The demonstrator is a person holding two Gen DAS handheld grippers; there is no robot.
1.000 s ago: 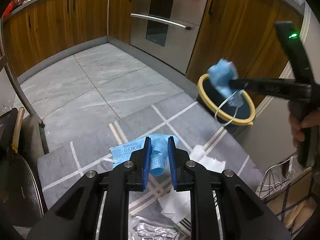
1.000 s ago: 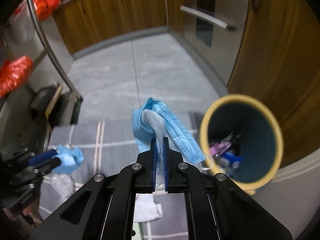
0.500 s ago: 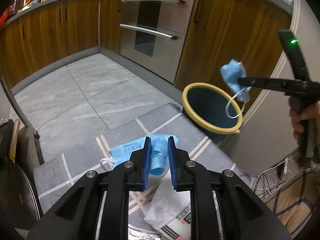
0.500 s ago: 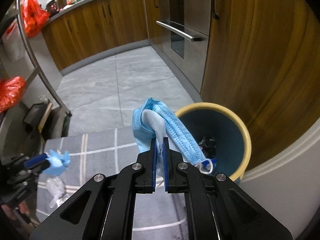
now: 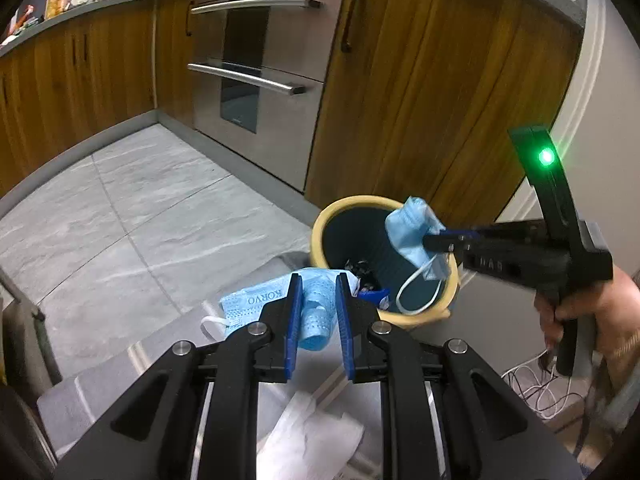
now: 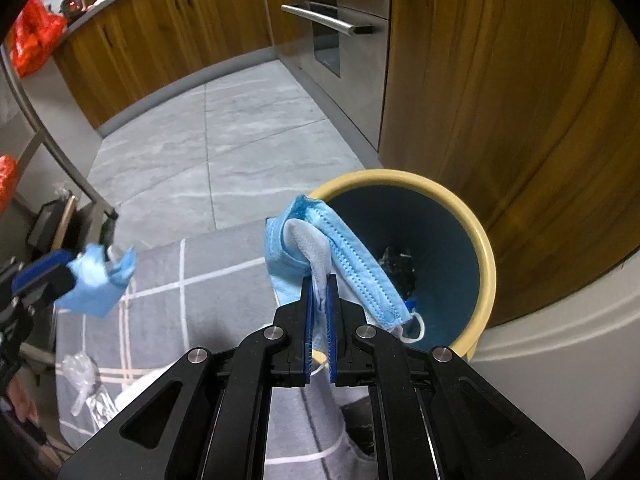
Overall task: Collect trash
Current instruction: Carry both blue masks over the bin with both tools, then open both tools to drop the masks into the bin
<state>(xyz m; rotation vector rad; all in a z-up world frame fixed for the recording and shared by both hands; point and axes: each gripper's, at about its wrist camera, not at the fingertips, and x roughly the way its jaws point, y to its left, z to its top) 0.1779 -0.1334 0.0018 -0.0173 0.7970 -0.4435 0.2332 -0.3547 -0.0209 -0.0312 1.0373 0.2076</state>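
A round bin point(image 5: 450, 292) with a yellow rim and dark blue inside stands on the floor by the wooden cabinet; it also shows in the right wrist view point(image 6: 486, 248). Some trash lies inside. My left gripper point(image 5: 318, 304) is shut on a blue face mask point(image 5: 256, 300) and holds it just left of the bin. My right gripper point(image 6: 319, 284) is shut on another blue face mask point(image 6: 340, 248), held over the bin's near rim with its ear loop dangling. The right gripper shows in the left wrist view point(image 5: 440, 240).
A grey rug point(image 6: 192, 272) with pale lines holds a white paper napkin point(image 5: 316, 440) and crumpled clear plastic point(image 6: 82, 376). An oven point(image 5: 256, 80) and wooden cabinets point(image 5: 432, 100) stand behind the bin. White cables point(image 5: 536, 384) lie at the right. A metal rack leg point(image 6: 60, 152) stands at the left.
Both grippers have moved toward the bin with their masks. The right mask came lower over the bin's opening, and the left mask is now close to its rim.
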